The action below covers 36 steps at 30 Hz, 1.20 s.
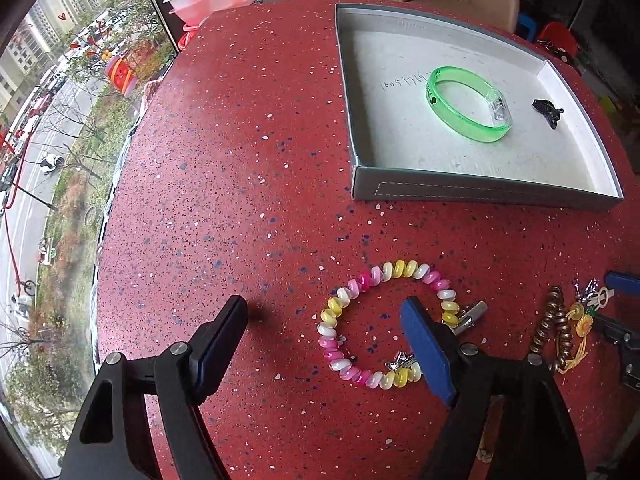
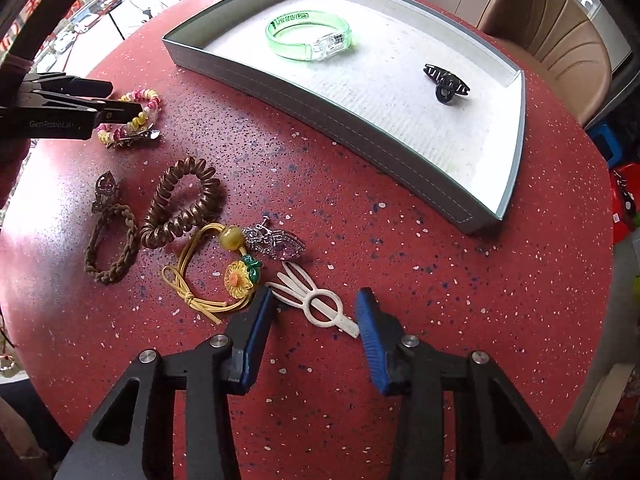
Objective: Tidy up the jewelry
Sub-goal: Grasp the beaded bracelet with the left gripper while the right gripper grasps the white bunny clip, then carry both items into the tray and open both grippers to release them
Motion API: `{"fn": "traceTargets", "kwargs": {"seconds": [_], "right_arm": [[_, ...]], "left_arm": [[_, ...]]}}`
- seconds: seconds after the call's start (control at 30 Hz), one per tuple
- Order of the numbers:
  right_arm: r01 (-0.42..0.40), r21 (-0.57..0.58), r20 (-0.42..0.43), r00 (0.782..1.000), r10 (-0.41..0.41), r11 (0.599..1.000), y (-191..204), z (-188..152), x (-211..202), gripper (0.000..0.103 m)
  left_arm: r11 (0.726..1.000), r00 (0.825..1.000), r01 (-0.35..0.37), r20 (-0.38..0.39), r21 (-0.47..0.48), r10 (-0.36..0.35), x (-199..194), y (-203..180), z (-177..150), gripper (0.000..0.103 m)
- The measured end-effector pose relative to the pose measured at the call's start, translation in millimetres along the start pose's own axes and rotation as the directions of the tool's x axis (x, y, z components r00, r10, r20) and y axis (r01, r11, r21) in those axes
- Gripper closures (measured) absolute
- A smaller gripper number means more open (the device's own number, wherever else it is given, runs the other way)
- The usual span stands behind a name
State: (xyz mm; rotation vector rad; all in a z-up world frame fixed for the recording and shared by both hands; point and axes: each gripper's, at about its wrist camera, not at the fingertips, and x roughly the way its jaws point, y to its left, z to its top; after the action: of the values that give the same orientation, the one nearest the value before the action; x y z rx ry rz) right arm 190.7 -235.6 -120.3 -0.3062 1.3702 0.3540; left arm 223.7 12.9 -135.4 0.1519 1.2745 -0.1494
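Inspector: Left gripper (image 1: pixel 328 320)?
Clerk: Fingers wide, one inside the pastel coil bracelet (image 1: pixel 384 322), near the grey tray (image 1: pixel 480 192).
Inspector: Right gripper (image 2: pixel 316 312)?
Clerk: Spread, straddling the white hair clip (image 2: pixel 316 304) (untouched).

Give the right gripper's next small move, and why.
Probably ease the open right gripper down and close on the white plastic hair clip: the clip lies flat on the red speckled table between its fingers, outside the grey tray.
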Motion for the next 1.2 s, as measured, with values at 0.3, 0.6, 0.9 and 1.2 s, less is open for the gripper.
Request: {"fn": "traceTargets", "kwargs": {"seconds": [0.3,0.6,0.9,1.2], "right_arm": [[-0.02,0.053,-0.016,1.0,0.02,0.998,26.3,-9.2,-2.3,0.082],[-0.125,0.345,0.037,0.992,0.119,0.93,-4.4,-42.6,-15.8,0.082],[-0.219,0.451,0.13,0.975,0.179,0.865,-29.2,-50.6,-44.5,0.082],[-0.274,0.482,0.224,0.957,0.185,0.833,-49.6,-13.6,-66.1,0.082]], "left_arm": [[0.999,0.999,0.036,0.015,0.035,-0.037,-8.0,-12.3,-3.7,0.061],[0.996,0.996,0.088,0.011,-0.017,-0.088,-14.2,-6.1,-9.8,0.075],[0.99,0.989,0.136,0.061,-0.036,-0.134,-40.8,-4.3,-12.9,0.075],[0.982,0.975,0.178,0.142,-0.061,-0.168,-68.6,-0.6,17.6,0.075]]}}
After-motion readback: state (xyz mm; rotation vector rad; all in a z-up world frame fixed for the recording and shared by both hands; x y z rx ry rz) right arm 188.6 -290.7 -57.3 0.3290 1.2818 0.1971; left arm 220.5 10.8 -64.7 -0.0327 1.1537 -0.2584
